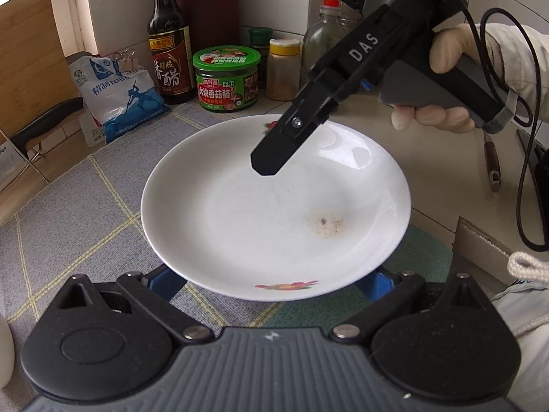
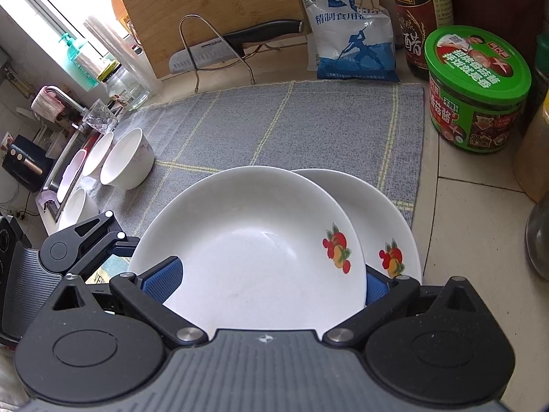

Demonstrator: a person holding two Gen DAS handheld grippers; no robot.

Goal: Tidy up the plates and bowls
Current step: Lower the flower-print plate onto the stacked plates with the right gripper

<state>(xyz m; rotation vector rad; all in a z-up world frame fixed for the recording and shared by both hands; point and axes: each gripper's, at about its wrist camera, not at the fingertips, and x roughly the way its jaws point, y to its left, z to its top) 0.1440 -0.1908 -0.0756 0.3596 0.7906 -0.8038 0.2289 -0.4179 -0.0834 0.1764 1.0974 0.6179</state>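
A white plate [image 2: 254,240] with a fruit picture is seen in the right wrist view, held up at a tilt between the blue pads [image 2: 161,279] of the right tool [image 2: 264,286]. The pads are spread wide, and one is pressed on each side of the plate's near rim. Just behind it, a second white plate [image 2: 381,213] with the same fruit picture is seen lying on the grey mat [image 2: 274,120], partly hidden by the first.

In the left wrist view, a white plate [image 1: 274,206] with a small brown stain is seen in front of the left tool [image 1: 274,283]. Its near rim sits between the blue pads [image 1: 375,279], which are spread wide. It cannot be told whether the plate is squeezed. The black tip of the other tool is seen above this plate, held by a gloved hand [image 1: 442,79].

White bowls [image 2: 127,159] are seen at the far left edge of the mat, near the sink. A green jar [image 2: 477,89], a dark sauce bottle [image 2: 422,17] and a salt bag [image 2: 353,34] are stood on the table behind the mat.
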